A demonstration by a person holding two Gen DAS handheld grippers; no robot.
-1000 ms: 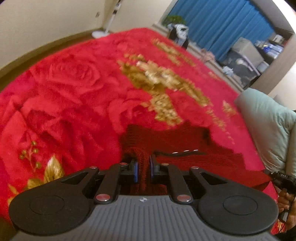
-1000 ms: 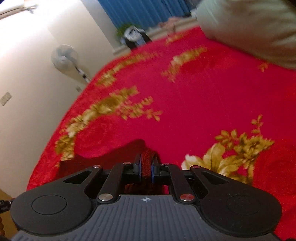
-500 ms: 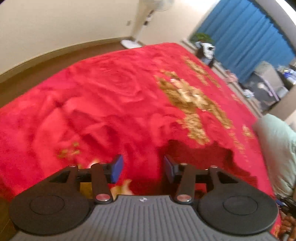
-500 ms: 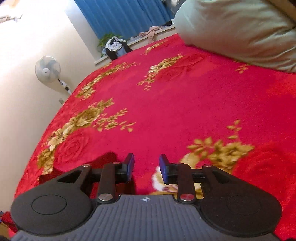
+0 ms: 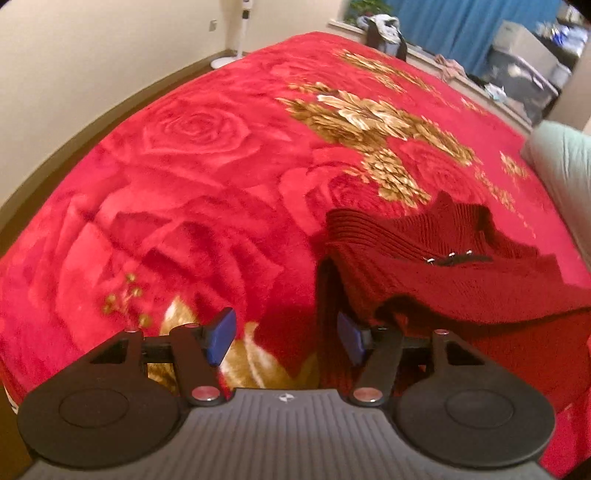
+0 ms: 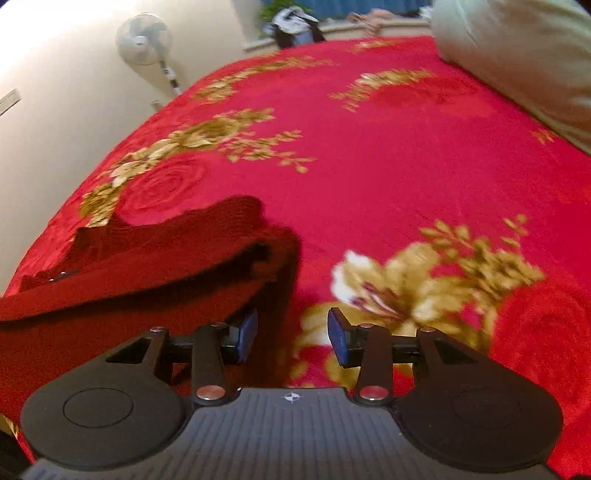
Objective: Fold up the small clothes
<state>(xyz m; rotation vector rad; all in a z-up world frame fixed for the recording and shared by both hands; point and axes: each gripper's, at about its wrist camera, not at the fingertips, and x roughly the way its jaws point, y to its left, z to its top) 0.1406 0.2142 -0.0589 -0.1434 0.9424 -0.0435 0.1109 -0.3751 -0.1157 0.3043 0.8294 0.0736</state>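
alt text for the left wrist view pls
A folded dark red knit garment lies on a red rose-patterned blanket, just right of the left gripper, whose blue-padded fingers are opening with nothing between them.

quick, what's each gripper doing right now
left gripper: open and opening wider, nothing between the jaws; red knit garment lies beside it.
right gripper: open and opening wider, holding nothing; garment edge sits at its left finger.

Home bedroom: bed w/ red floral blanket (image 5: 221, 177), pillow (image 6: 517, 55), blue curtains (image 5: 461, 22), standing fan (image 6: 144, 38).
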